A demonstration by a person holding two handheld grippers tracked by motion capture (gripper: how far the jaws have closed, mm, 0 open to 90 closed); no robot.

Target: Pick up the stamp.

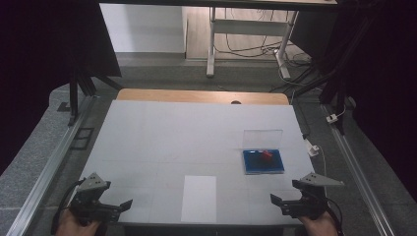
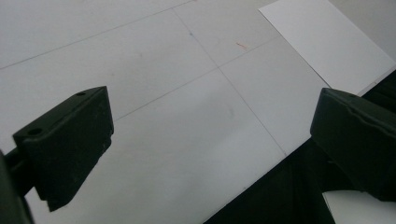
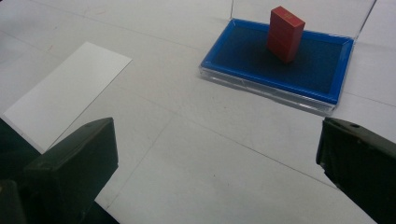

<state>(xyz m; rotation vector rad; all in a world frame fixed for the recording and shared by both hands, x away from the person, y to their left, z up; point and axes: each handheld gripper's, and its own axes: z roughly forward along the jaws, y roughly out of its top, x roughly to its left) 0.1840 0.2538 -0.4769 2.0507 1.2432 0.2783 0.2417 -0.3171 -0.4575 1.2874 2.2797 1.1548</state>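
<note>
Overhead forward view (gripper views close)

In the high view the small red rectangular block [image 1: 266,154] in the shallow blue-lined clear plastic case [image 1: 263,167] was too small for any marking to be read. In the right gripper view the case's upright transparent lid [image 3: 299,11] was cut off by the top edge. The person's hands were cropped at the high view's bottom edge.

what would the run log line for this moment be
left gripper: open, near edge | right gripper: open, near edge | red block: upright in blue tray, lid up | white sheet: flat between grippers
</note>
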